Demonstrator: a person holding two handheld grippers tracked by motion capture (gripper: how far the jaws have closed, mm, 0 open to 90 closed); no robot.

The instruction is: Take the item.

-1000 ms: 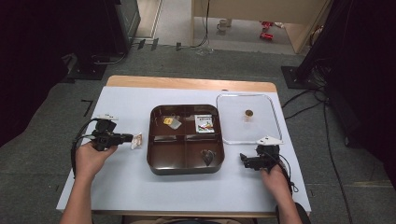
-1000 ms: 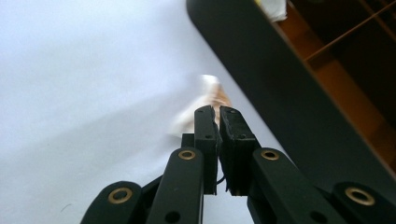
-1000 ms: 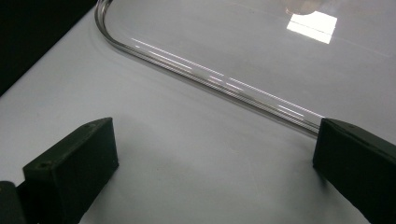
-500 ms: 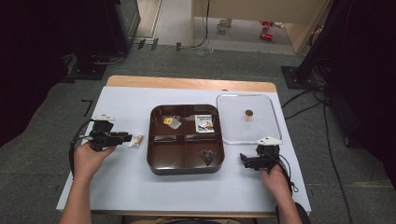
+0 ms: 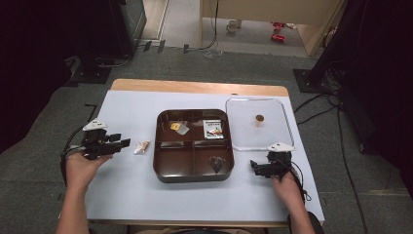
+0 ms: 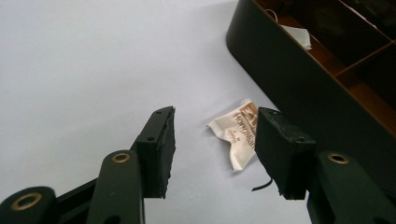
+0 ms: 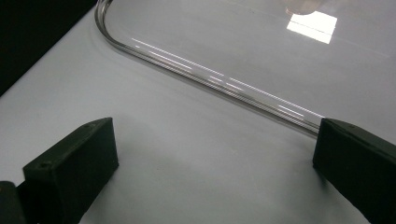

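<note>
Small white sachet lies on white table just left of brown compartment tray, apart from it. Left gripper view: brown print on sachet, reads roughly "Hong…", rest illegible; high view too small to read. Left gripper open, jaws spread just short of sachet, nothing held. Right gripper right of tray, jaws wide apart, empty, beside clear lid.

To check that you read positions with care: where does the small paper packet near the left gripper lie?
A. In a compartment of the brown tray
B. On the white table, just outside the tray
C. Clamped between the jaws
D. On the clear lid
B. The packet lies flat on the table beside the tray wall, ahead of the open left gripper.
</note>
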